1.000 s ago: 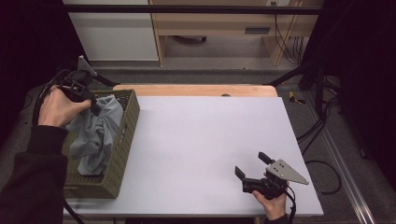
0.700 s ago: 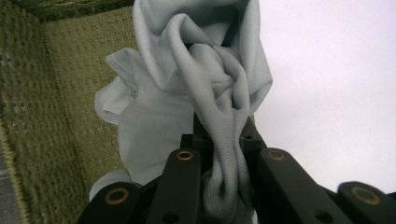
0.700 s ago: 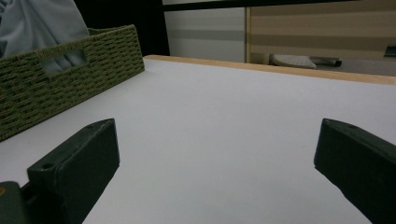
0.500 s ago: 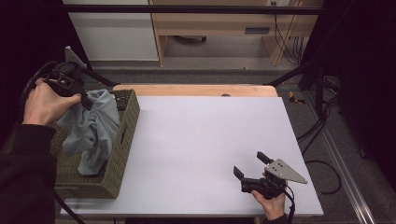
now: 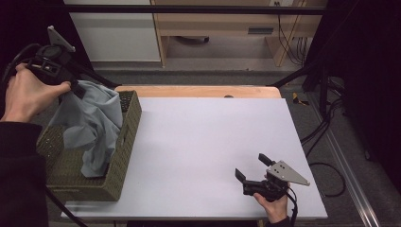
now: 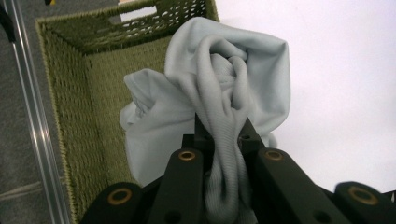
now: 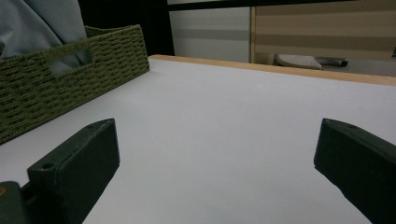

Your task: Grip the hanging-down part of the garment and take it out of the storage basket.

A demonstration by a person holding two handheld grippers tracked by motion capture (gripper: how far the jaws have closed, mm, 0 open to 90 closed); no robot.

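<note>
White table (image 5: 203,142), wooden shelving (image 5: 217,23)

White table (image 5: 203,142) — green woven basket (image 5: 124,142) at its left edge

Pale grey cloth (image 5: 94,125), bunched, hanging half-lifted, lower end inside woven basket (image 5: 124,142).

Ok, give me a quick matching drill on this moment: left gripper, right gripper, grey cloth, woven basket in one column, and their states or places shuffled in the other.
Things:
1. left gripper
2. right gripper
3. grey cloth
4. woven basket

States or places:
A. sits on the left edge of the white table
B. jaws wide open, nothing between them, low over the table's near right part
C. hangs bunched, its lower end inside the basket
D. jaws clamped on a fold of fabric, raised above the basket

Pairs: 1-D, 2-B, 3-C, 4-A
</note>
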